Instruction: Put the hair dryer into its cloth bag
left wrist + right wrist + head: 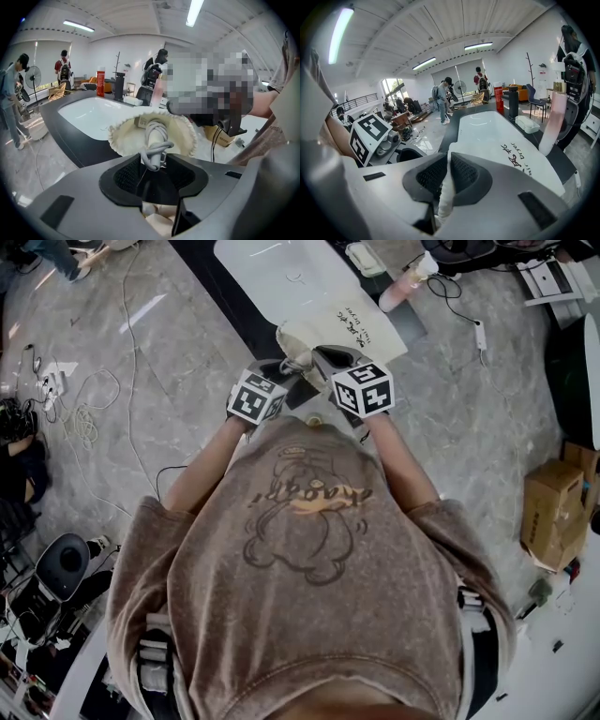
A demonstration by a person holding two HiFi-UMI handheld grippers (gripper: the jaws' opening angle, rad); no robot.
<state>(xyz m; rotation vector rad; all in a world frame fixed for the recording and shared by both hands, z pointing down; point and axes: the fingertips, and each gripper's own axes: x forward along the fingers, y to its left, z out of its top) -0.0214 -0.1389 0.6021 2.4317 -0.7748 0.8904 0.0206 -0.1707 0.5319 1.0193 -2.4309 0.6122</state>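
The cream cloth bag (pixel 349 329), printed with dark letters, lies on the white table top (pixel 267 263) in the head view. In the left gripper view its frilled mouth (pixel 123 137) gapes toward me, and the hair dryer's grey coiled cord (pixel 157 140) sticks out of it. My left gripper (pixel 154 161) has its pads against both sides of that cord bundle, with cream cloth showing below the gap. My right gripper (pixel 447 166) is shut on a fold of the bag's cloth (pixel 443 199) at its near edge. The dryer's body is hidden inside the bag.
A pink bottle (pixel 405 284) and a small white case (pixel 366 259) stand at the table's far end. A dark border runs along the table's side. Cables (pixel 89 413) lie on the floor at left, a cardboard box (pixel 555 512) at right. People (pixel 443 101) stand far off.
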